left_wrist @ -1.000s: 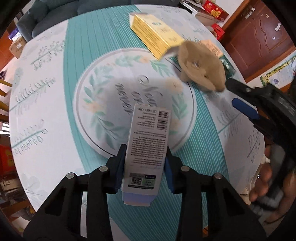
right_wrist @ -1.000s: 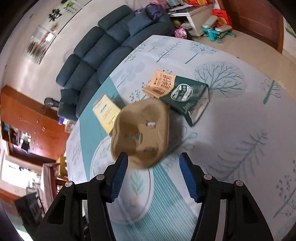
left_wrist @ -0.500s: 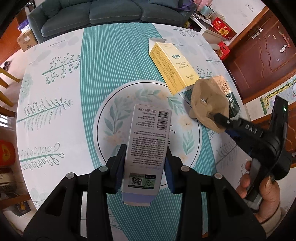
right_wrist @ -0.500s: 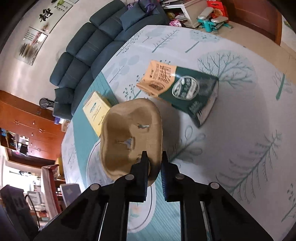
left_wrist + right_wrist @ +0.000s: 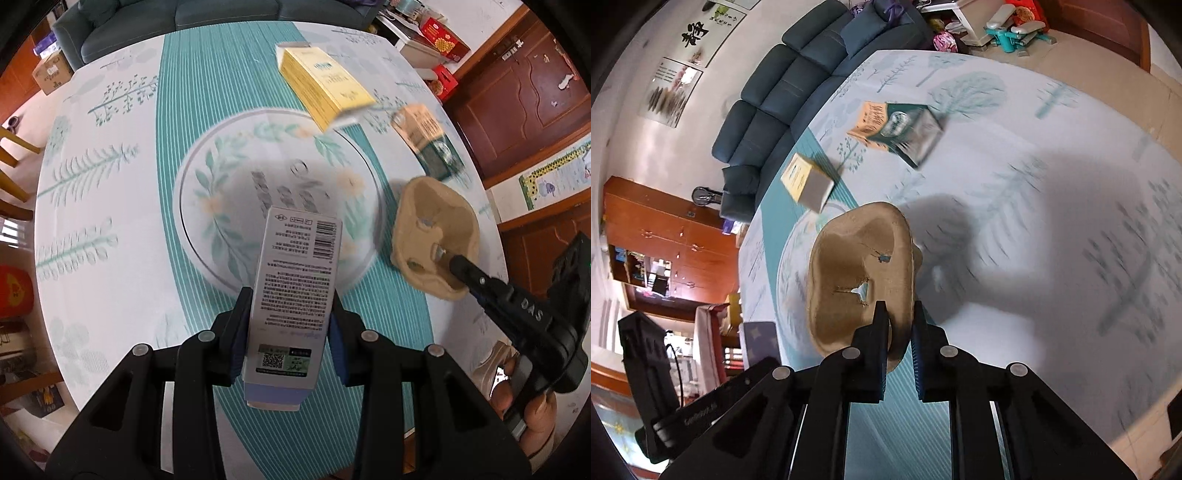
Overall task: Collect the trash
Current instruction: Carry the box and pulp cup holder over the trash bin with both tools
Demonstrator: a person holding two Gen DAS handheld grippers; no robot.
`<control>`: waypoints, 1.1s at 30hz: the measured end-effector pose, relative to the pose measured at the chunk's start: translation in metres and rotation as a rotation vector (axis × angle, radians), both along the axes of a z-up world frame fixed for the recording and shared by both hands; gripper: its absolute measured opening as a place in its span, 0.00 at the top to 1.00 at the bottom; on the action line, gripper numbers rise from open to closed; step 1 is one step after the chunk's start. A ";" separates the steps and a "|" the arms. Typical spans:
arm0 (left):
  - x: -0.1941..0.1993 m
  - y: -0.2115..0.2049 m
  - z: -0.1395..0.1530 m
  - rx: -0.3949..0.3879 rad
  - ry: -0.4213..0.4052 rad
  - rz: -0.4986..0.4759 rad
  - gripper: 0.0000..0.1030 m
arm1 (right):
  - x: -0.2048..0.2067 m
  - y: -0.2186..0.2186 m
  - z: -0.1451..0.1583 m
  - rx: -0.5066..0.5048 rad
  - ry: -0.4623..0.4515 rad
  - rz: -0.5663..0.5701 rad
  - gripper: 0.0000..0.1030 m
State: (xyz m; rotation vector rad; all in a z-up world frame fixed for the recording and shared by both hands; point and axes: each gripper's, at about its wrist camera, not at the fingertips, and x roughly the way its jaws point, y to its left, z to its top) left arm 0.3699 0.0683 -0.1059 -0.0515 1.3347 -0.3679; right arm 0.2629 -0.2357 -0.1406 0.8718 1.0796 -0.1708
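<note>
The left gripper (image 5: 291, 334) clamps a grey box (image 5: 291, 310) above the table (image 5: 110, 206). The right gripper (image 5: 899, 325) pinches the rim of a brown pulp tray (image 5: 857, 273), lifted off the cloth. Keep both grips firm; the thin rim could slip, so carry it level.

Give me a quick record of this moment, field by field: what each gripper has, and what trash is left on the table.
left gripper: shut on grey carton
right gripper: shut on rim of brown pulp tray, lifted off table
left on table: yellow box; green and orange box
surface: round table, teal and white patterned cloth
</note>
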 end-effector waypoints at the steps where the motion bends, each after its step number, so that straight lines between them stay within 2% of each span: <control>1: -0.010 -0.003 0.002 0.002 0.001 -0.003 0.67 | -0.011 -0.001 0.002 0.006 -0.001 0.005 0.89; 6: -0.067 -0.019 0.014 0.013 -0.024 -0.015 0.67 | -0.075 -0.013 0.009 0.067 -0.005 0.064 0.89; 10: -0.124 -0.033 0.026 -0.012 -0.043 0.042 0.67 | -0.126 -0.028 0.021 0.077 -0.020 0.118 0.89; 18: -0.229 -0.068 0.028 -0.002 -0.028 0.113 0.67 | -0.231 -0.063 0.040 0.074 -0.020 0.202 0.89; 25: -0.303 -0.090 0.022 0.028 0.008 0.147 0.67 | -0.290 -0.081 0.018 0.116 0.041 0.217 0.89; 33: -0.338 -0.094 0.010 0.091 0.042 0.139 0.67 | -0.319 -0.079 -0.020 0.130 0.112 0.209 0.89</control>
